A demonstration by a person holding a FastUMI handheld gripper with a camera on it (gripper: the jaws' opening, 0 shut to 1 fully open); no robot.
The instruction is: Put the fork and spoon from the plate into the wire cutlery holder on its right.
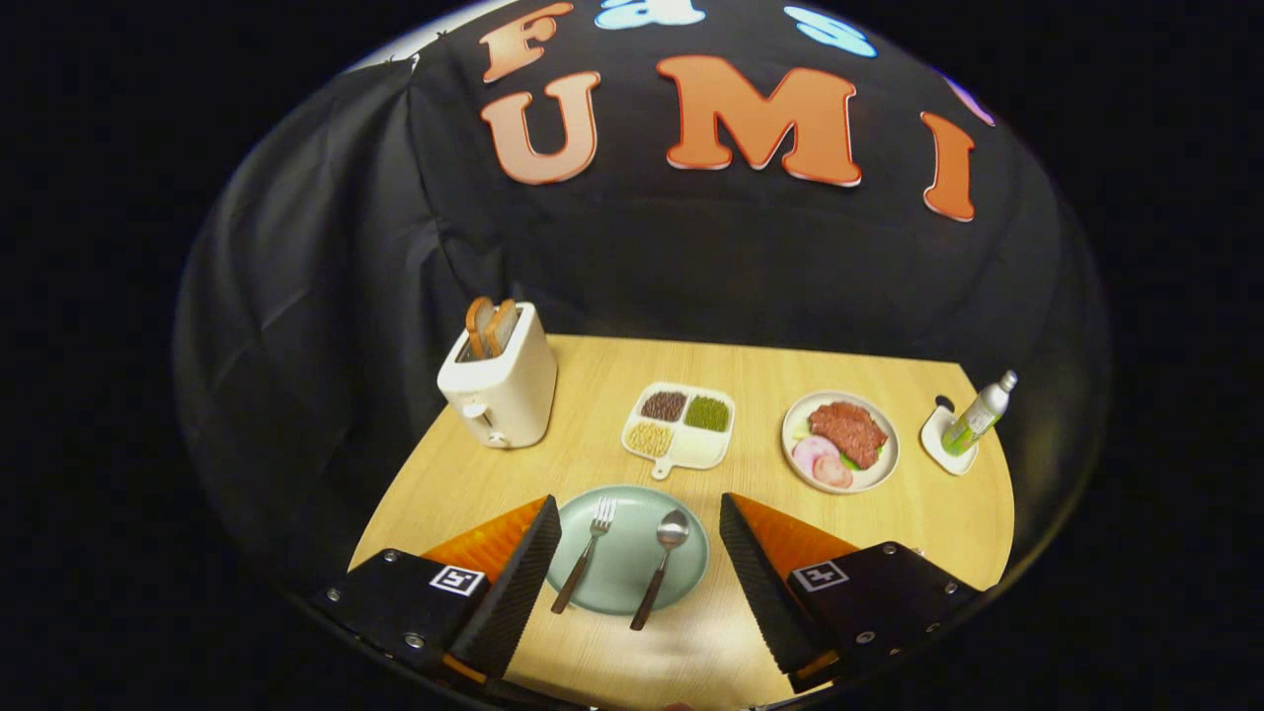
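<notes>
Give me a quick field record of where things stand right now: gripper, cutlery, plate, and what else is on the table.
gripper: open, fingers apart, holding nothing
plate: green plate between the fingers
fork: on the plate, left of the spoon, untouched
spoon: on the plate, handle end over the near rim
beyond plate: divided tray of beans, plate of meat
far left: toaster with bread in it
far right: bottle on a small dish
table: wooden
</notes>
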